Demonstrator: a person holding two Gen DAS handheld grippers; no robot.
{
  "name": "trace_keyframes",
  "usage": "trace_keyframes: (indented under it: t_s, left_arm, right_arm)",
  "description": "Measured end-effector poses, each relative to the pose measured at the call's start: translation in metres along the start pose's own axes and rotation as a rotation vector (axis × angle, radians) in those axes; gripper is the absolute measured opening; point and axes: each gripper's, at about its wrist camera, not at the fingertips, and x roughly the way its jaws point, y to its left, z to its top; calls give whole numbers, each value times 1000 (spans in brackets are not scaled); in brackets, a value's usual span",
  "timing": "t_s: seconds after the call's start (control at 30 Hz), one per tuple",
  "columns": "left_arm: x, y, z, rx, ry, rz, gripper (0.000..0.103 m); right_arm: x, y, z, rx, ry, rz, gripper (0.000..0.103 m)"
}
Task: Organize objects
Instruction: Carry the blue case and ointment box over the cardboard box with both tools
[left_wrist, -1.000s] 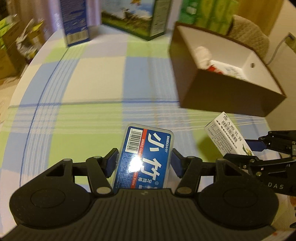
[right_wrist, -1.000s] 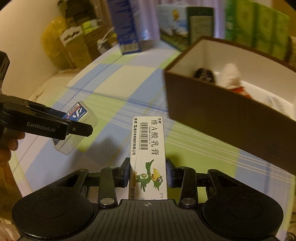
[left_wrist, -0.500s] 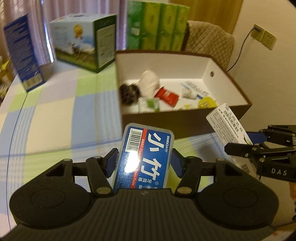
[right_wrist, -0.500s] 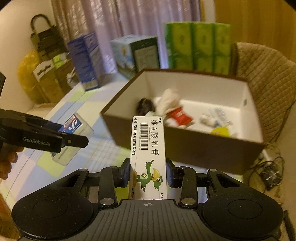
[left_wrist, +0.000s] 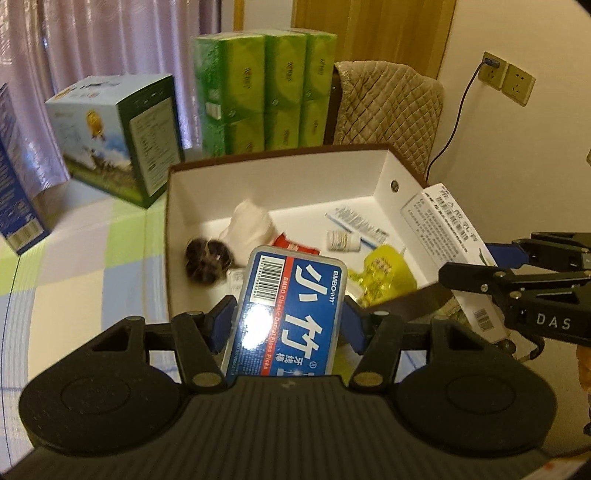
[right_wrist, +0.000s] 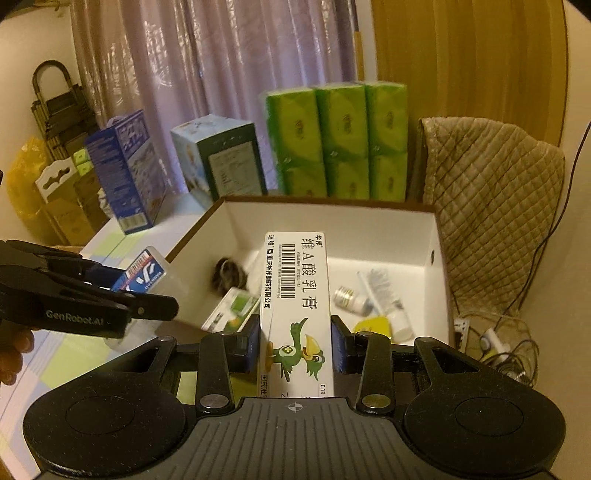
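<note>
Over the near edge of the brown box, we had both grippers raised with 1 item each, so that either could be dropped straight in. On the left, the left gripper was clamped on the blue floss-pick case, its blue pads pressed to the 2 long sides and the label facing up; we judged that grip kept the slick plastic from twisting. From the right wrist view that case hung just outside the box's left wall, not yet over the opening. Inside, on the white floor, lay a dark ball, a white wad, a red packet, a small bottle and a yellow packet, loosely scattered, leaving bare floor toward the back. On the right, the right gripper was closed on the white cream carton, held by its narrow sides near the lower end, so most of its length stuck forward over the box. We reckoned both items only needed lowering and letting go. The checked tablecloth lay beneath.
</note>
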Motion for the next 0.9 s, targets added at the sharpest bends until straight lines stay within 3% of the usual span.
trace_keyframes:
  t_s: [0.5,0.9]
  left_arm:
    - [63,-15,54,40,32,-1,56]
    - [116,-18,74,47,88,-9,56]
  right_arm:
    - [51,-40,40,6,22,-54,35]
    - [102,-69,44,-4,95,-81,35]
